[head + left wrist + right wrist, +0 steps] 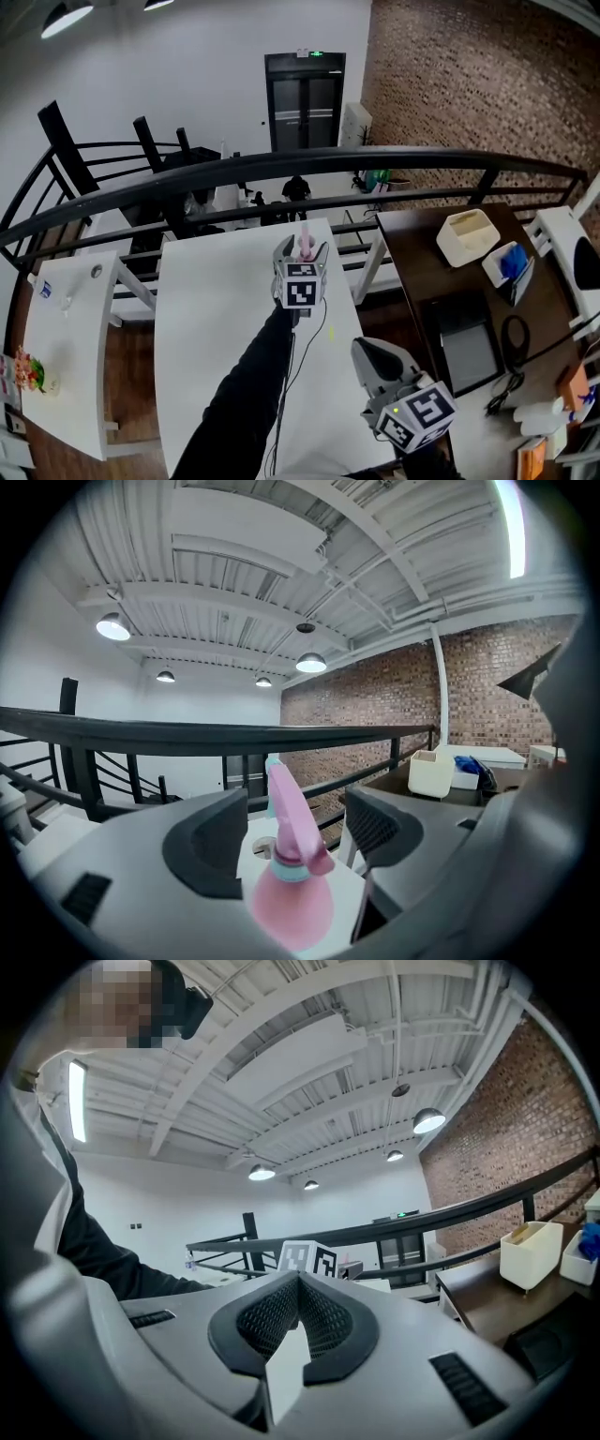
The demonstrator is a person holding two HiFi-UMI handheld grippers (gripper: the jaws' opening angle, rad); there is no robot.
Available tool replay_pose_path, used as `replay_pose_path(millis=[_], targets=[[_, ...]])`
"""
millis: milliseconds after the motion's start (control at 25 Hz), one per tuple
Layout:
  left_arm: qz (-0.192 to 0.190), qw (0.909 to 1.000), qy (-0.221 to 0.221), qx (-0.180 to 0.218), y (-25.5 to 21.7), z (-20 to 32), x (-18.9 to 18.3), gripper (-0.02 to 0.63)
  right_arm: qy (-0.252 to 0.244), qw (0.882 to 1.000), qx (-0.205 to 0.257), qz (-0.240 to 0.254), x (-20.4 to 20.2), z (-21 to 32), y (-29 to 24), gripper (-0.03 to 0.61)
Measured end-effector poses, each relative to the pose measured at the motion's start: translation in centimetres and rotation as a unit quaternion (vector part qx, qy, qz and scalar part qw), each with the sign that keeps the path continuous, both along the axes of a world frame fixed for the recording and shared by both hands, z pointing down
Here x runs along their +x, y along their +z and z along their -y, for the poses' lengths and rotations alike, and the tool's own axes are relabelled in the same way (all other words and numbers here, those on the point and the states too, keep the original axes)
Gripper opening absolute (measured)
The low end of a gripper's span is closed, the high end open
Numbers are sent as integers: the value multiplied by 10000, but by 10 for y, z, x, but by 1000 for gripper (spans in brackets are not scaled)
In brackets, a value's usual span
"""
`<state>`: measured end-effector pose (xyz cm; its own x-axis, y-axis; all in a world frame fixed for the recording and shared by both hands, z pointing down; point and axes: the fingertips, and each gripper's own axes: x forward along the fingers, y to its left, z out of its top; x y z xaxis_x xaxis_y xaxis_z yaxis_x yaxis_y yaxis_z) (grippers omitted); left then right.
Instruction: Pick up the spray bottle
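While we're holding the left gripper (302,249) out over the white table (216,309), its jaws are standing wide open around the pink spray bottle (306,246) – pads on either side, neither one pressing on it. In the left gripper view the spray bottle (291,855) is sitting upright between the jaws, pink trigger head up, teal collar under it. It's standing at the table's far end, close to the black railing (281,173). We're keeping the right gripper (380,361) low at the near right edge of the table, well apart from the bottle – its jaws (298,1302) are pressed together, gripping nothing. Off to the right a white box (468,235) is resting on the dark desk (422,272).
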<state>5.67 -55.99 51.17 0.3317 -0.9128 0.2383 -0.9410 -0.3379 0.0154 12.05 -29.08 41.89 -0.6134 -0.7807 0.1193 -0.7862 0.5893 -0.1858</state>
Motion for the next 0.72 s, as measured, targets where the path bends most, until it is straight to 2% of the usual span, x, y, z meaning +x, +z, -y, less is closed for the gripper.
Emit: replay_pose_path(millis=[160, 320, 480, 560, 600, 720], targets=[[230, 9997, -17, 29, 9, 25, 8, 308, 57, 10000, -19, -22, 12, 11, 8, -29], [166, 9996, -155, 196, 10, 36, 5, 293, 116, 9998, -100, -101, 20, 14, 17, -29], [214, 9990, -289, 265, 13, 41, -1, 201, 175, 9997, -130, -114, 25, 15, 20, -29], [189, 9989, -326, 291, 13, 41, -3, 101, 196, 9997, -126, -126, 27, 14, 21, -29], [189, 9989, -315, 291, 13, 41, -4, 72, 210, 9996, -125, -128, 28, 14, 21, -29], [260, 9990, -259, 271, 11, 39, -5, 63, 232, 9996, -134, -128, 28, 15, 21, -29]])
